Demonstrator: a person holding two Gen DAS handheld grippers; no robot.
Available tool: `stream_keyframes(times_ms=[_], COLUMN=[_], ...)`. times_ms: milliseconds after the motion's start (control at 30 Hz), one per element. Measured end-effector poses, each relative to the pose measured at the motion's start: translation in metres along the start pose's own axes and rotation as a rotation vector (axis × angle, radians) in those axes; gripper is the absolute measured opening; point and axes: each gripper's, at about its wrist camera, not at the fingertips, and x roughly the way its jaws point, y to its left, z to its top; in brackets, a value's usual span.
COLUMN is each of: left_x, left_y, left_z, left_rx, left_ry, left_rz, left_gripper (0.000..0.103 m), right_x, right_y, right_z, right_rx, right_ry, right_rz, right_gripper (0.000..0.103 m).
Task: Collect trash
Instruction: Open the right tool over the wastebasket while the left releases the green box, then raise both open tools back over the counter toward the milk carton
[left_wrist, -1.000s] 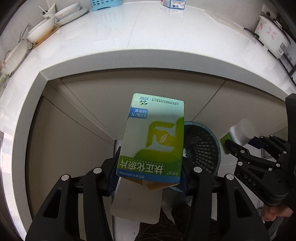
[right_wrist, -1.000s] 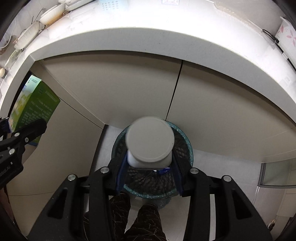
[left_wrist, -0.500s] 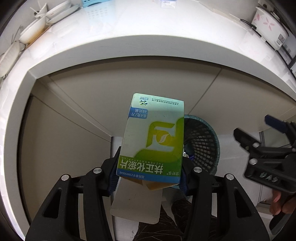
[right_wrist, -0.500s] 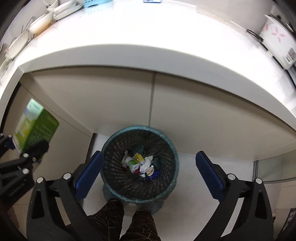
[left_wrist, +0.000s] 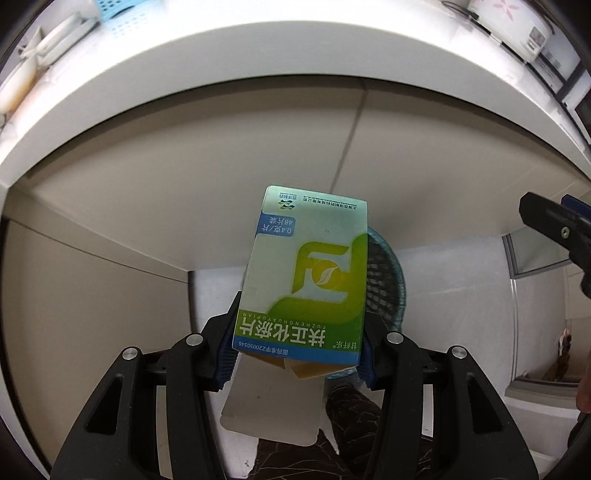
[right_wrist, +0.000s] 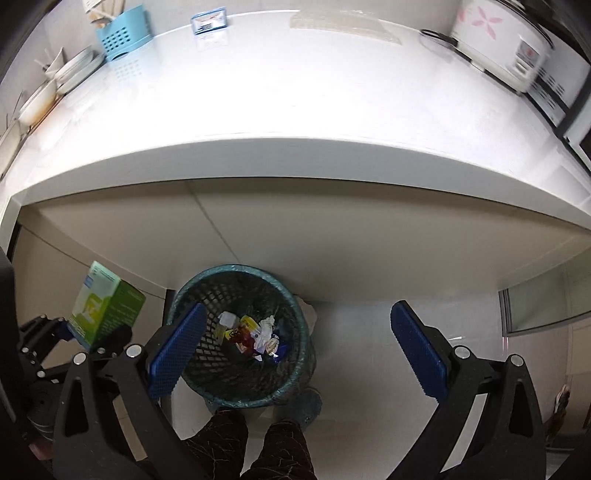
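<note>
A green and white medicine box (left_wrist: 306, 280) stands upright in my left gripper (left_wrist: 299, 343), which is shut on its lower end, its open bottom flap hanging down. Behind the box on the floor is a dark mesh trash bin (left_wrist: 386, 280). In the right wrist view the bin (right_wrist: 221, 275) holds several bits of trash (right_wrist: 255, 332). My right gripper (right_wrist: 295, 332) hangs above the bin's right side, open wide with nothing held. The box (right_wrist: 107, 302) and my left gripper (right_wrist: 55, 332) sit left of the bin. My right gripper's tip (left_wrist: 554, 221) shows at the right edge.
A white counter (right_wrist: 295, 110) overhangs beige cabinet doors (right_wrist: 332, 240) behind the bin. On it stand a blue basket (right_wrist: 122, 33), bowls (right_wrist: 40, 99) and a rice cooker (right_wrist: 517, 55). A person's legs (right_wrist: 251, 443) stand just in front of the bin.
My right gripper opened and let go of the white-lidded container, then drifted right and up. My left gripper carried the box closer to the bin.
</note>
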Motion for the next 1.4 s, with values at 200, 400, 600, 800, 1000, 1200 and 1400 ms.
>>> stream_keyframes(times_ms=[200, 400, 600, 800, 1000, 1200, 1400], left_x=[0.013, 0.015, 0.016, 0.012, 0.018, 0.008, -0.029], left_y=[-0.01, -0.007, -0.014, -0.025, -0.027, -0.041, -0.043], left_z=[0.003, 0.004, 0.002, -0.001, 0.0, -0.001, 0.013], left_rx=[0.023, 0.028, 0.055, 0.084, 0.084, 0.053, 0.052], left_ry=[0.014, 0.032, 0.053, 0.05, 0.045, -0.016, -0.086], left_rz=[-0.003, -0.01, -0.014, -0.014, -0.009, 0.006, 0.003], left_gripper=[0.05, 0.05, 0.052, 0.061, 0.071, 0.09, 0.097], right_x=[0.0, -0.006, -0.008, -0.006, -0.008, -0.007, -0.03], right_y=[-0.018, -0.037, -0.043, -0.048, -0.05, -0.05, -0.053], right_z=[0.0, 0.002, 0.001, 0.0, -0.004, -0.006, 0.008], right_rx=[0.018, 0.042, 0.045, 0.05, 0.042, 0.049, 0.06], right_ry=[-0.014, -0.034, -0.04, -0.036, -0.031, -0.022, -0.073], right_rz=[-0.032, -0.027, -0.02, -0.025, -0.039, -0.04, -0.001], right_gripper=[0.095, 0.095, 0.095, 0.095, 0.095, 0.096, 0.096])
